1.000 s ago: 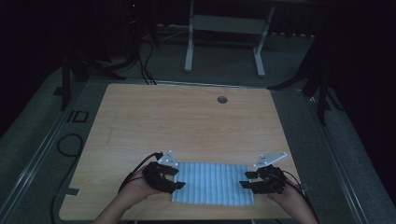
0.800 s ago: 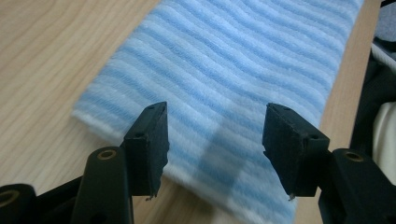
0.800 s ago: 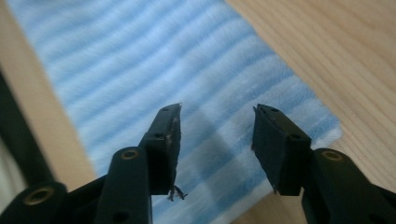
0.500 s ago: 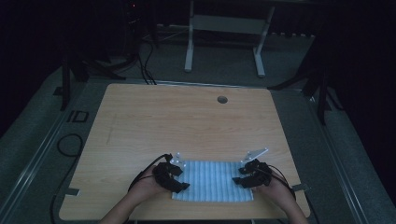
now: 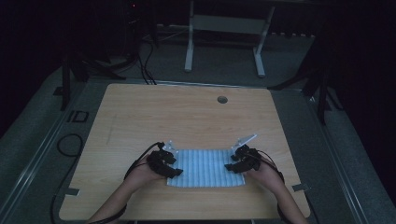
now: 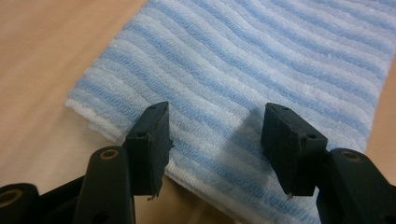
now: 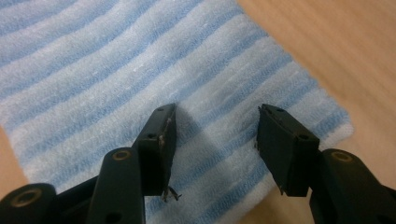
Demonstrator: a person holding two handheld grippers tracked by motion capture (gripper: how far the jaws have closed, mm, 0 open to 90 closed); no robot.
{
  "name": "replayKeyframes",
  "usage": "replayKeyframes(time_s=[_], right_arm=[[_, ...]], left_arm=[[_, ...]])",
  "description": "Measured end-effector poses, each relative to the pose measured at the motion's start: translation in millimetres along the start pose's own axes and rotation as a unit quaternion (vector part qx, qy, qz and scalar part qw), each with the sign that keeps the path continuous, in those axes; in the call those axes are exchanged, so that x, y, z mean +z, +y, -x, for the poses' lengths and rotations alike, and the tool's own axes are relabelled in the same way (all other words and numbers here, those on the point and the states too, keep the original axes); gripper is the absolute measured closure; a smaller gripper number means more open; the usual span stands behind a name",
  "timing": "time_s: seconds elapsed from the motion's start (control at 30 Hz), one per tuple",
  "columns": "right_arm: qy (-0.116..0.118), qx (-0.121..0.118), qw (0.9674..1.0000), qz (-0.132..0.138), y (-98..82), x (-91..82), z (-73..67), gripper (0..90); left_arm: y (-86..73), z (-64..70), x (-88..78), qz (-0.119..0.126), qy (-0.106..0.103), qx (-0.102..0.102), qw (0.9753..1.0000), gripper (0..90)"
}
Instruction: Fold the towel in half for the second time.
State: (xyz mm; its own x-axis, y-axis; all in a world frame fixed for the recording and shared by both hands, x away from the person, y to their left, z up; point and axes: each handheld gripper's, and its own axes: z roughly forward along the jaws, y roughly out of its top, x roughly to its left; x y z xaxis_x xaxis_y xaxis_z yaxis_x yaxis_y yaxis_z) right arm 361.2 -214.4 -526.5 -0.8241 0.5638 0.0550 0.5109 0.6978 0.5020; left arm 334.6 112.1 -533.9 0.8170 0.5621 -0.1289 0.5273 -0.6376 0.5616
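Looking down from the high view, we see a blue-and-white striped towel (image 5: 208,168) lying flat and folded near the front edge of the wooden table (image 5: 187,116). The left gripper (image 5: 173,171) sits over the towel's left end and the right gripper (image 5: 232,167) over its right end, each held in a hand with the forearm coming in from the bottom. A cable trails from each gripper. We note a small round hole (image 5: 222,99) in the tabletop near the far edge, well apart from the towel.

In the left gripper view, we see the left gripper (image 6: 215,140) with its two black jaws standing apart above the towel (image 6: 261,70), close to a folded corner. Its jaws have just been closing a little, yet a clear gap remains, with striped cloth showing through it. Nothing is pinched; the pads do not press on the fabric. Layered edges of the fold show at the corner, with bare wood (image 6: 42,60) beside it.

In the right gripper view, we see the right gripper (image 7: 212,140) likewise parted, hovering over the towel (image 7: 116,60) near a corner. Its jaws have just been opening, and only cloth lies beneath the gap, ungripped. Each jaw casts a shadow on the stripes. Bare wood (image 7: 336,42) shows beyond the towel's edge.
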Motion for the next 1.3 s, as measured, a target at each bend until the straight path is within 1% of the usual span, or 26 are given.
replayKeyframes(time_s=[0.13,0.23,0.33,0.37,0.47,0.53,0.63,0.8,0.87,0.93,1.07,1.23,1.3], right_arm=[[0.003,-0.001,1.0,-0.004,13.6,6.8,7.7,46.4],[0.007,-0.002,1.0,-0.006,23.7,12.0,13.4,46.2],[0.005,-0.005,0.9999,-0.007,33.2,17.3,17.8,46.0],[0.004,-0.006,0.9999,-0.009,36.4,19.0,19.4,45.9],[0.004,-0.004,1.0,-0.007,45.7,24.2,24.7,45.8],[0.003,-0.001,1.0,-0.007,51.2,27.2,28.2,45.8],[0.005,0.008,1.0,-0.004,57.2,31.1,33.1,45.4],[0.006,0.007,0.9999,-0.005,66.3,35.9,38.9,45.2],[0.005,0.01,0.9999,-0.005,69.9,37.8,41.6,45.1],[0.002,0.014,0.9999,-0.005,73.4,39.9,43.2,44.8],[-0.003,0.011,0.9999,-0.009,79.0,42.6,45.7,44.6],[-0.003,0.011,0.9999,-0.012,81.3,43.1,47.2,44.2],[-0.003,0.011,0.9999,-0.01,81.1,42.2,46.4,41.8]], left_arm=[[3.0,-14.5,-1.0,0.0,0.013,-0.016,0.9998,42.8],[4.3,-21.3,-2.2,-0.005,0.02,-0.013,0.9997,42.7],[5.2,-28.8,-3.1,-0.009,0.021,-0.016,0.9996,42.8],[5.8,-31.4,-2.9,-0.007,0.022,-0.021,0.9995,42.8],[8.4,-42.2,-3.2,-0.01,0.025,-0.023,0.9994,42.8],[10.7,-47.7,-2.9,-0.012,0.032,-0.024,0.9991,42.8],[12.8,-54.4,-2.6,-0.012,0.036,-0.029,0.9989,42.8],[15.7,-65.1,-2.6,-0.013,0.038,-0.032,0.9987,42.8],[18.1,-68.9,-2.1,-0.014,0.045,-0.035,0.9983,42.8],[20.0,-72.1,-1.3,-0.016,0.047,-0.037,0.9981,42.7],[22.6,-77.2,-0.8,-0.019,0.049,-0.039,0.9979,42.8],[23.7,-77.1,-0.5,-0.02,0.05,-0.04,0.9978,42.7],[23.7,-76.1,-1.6,-0.018,0.053,-0.041,0.9976,42.7]])
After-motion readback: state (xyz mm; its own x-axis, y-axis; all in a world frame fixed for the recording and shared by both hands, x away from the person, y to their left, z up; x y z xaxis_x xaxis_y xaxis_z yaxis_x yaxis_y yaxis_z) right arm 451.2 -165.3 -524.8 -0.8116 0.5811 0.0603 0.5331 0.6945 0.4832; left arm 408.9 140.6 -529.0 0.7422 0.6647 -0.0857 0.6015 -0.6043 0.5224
